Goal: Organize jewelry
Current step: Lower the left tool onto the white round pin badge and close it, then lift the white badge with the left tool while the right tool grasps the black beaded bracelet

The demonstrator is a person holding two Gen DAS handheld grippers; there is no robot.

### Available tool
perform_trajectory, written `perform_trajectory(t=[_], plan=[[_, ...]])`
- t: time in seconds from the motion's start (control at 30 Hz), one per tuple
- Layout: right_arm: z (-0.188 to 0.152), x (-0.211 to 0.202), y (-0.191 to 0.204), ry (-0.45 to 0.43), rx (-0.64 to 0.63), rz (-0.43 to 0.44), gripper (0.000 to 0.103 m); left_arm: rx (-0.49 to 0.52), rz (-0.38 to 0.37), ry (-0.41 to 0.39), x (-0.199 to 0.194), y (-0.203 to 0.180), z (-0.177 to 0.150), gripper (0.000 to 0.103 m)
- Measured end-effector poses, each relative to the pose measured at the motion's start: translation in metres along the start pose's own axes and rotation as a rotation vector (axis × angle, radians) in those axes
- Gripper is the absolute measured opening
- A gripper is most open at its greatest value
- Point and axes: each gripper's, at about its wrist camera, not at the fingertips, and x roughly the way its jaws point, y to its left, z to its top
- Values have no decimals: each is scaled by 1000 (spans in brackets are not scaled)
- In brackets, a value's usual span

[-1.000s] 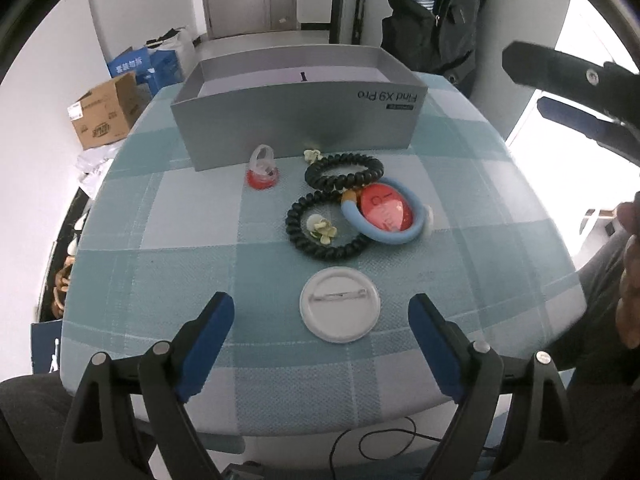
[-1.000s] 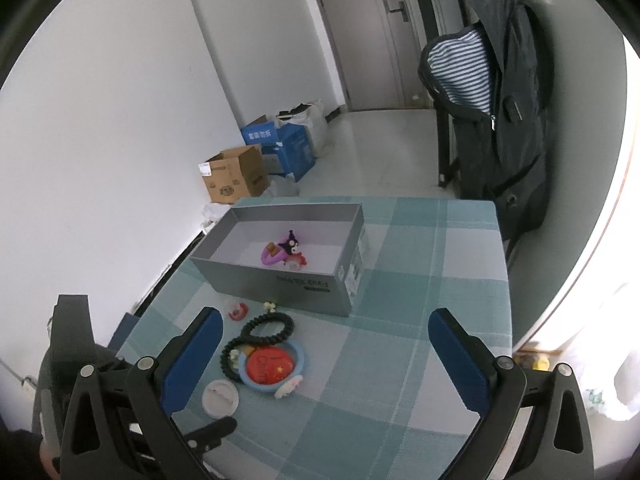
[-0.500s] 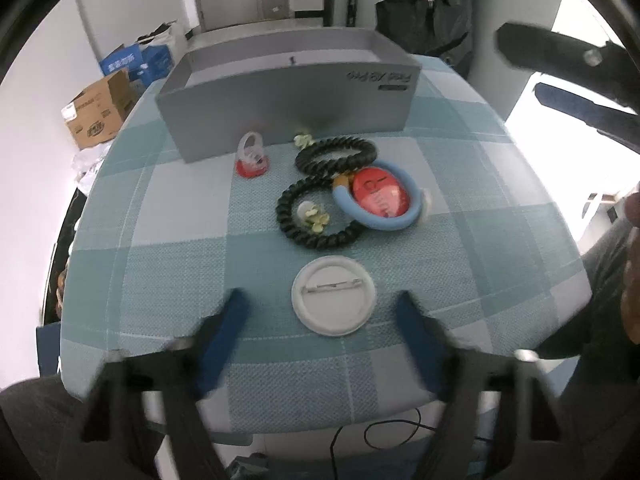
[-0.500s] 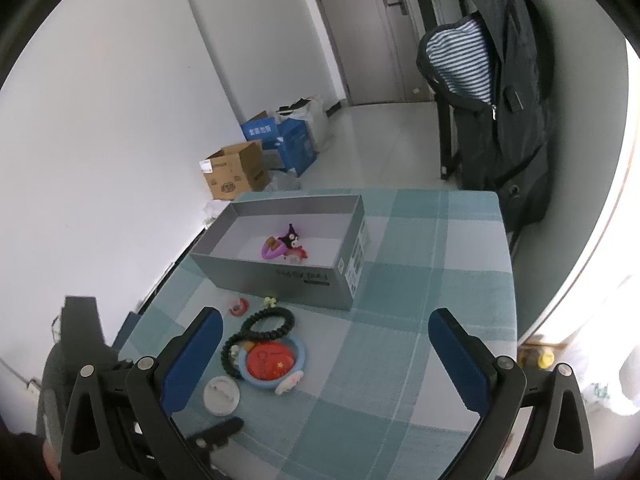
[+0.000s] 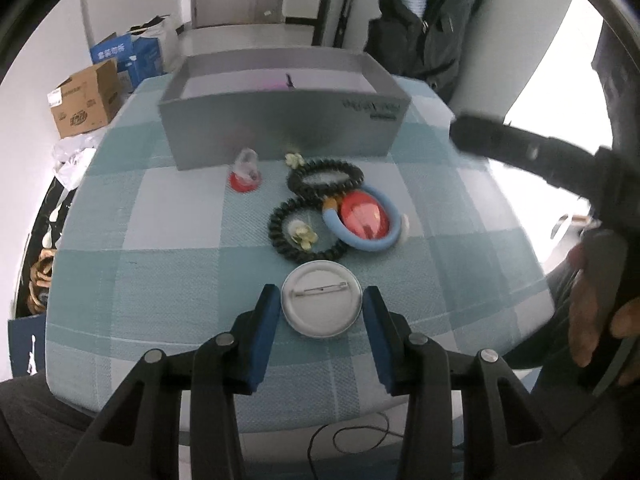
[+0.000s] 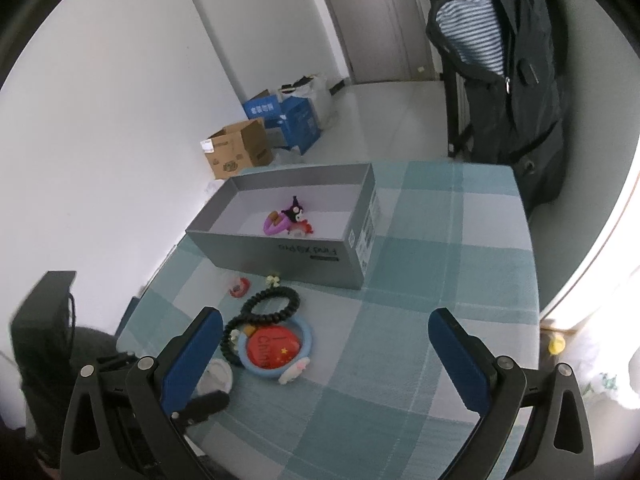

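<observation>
A white pin badge (image 5: 319,303) lies face down near the table's front edge. My left gripper (image 5: 320,312) has its blue pads close on either side of the badge's rim, closing around it. Behind lie two black coil hair ties (image 5: 325,179), a blue ring (image 5: 362,220) around a red badge (image 5: 363,217), and a red ring toy (image 5: 245,174). The grey box (image 5: 280,108) stands at the back with a purple piece (image 6: 286,218) inside. My right gripper (image 6: 320,344) is open and empty, high above the table.
The table has a teal checked cloth (image 6: 420,320). Cardboard boxes (image 6: 240,152) sit on the floor beyond it. A dark jacket (image 6: 508,72) hangs on a chair at the far side. The white badge shows in the right wrist view (image 6: 218,374).
My left gripper moved forward and down to the white badge, and its jaws narrowed from wide open to just beside the rim. The right gripper drifted slightly lower.
</observation>
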Motion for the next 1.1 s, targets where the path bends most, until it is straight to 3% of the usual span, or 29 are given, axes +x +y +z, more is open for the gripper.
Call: perform_trajectory(t=[0.13,0.37,0.5,0.83,1.03,1.1], plan=[[1,11,-2,47,54,88,103,-60,0,-64,-11,14,6,37],[2,35,18,96,4,93,103,-160,-15,-109,-18,42,11,37],[1,50,31,132,-38,92,83,-218,-16,-132,-20,56,15,37],[3,81,44,183,-74,31,81,-237,-34,-126,-18,77,20,37],[3,88,52,193,-131,-36,68,-250,-51,-117,-15,84,22,37],[2,89,56,192,-154,-59,56,-252,-56,-115,-15,85,22,37]])
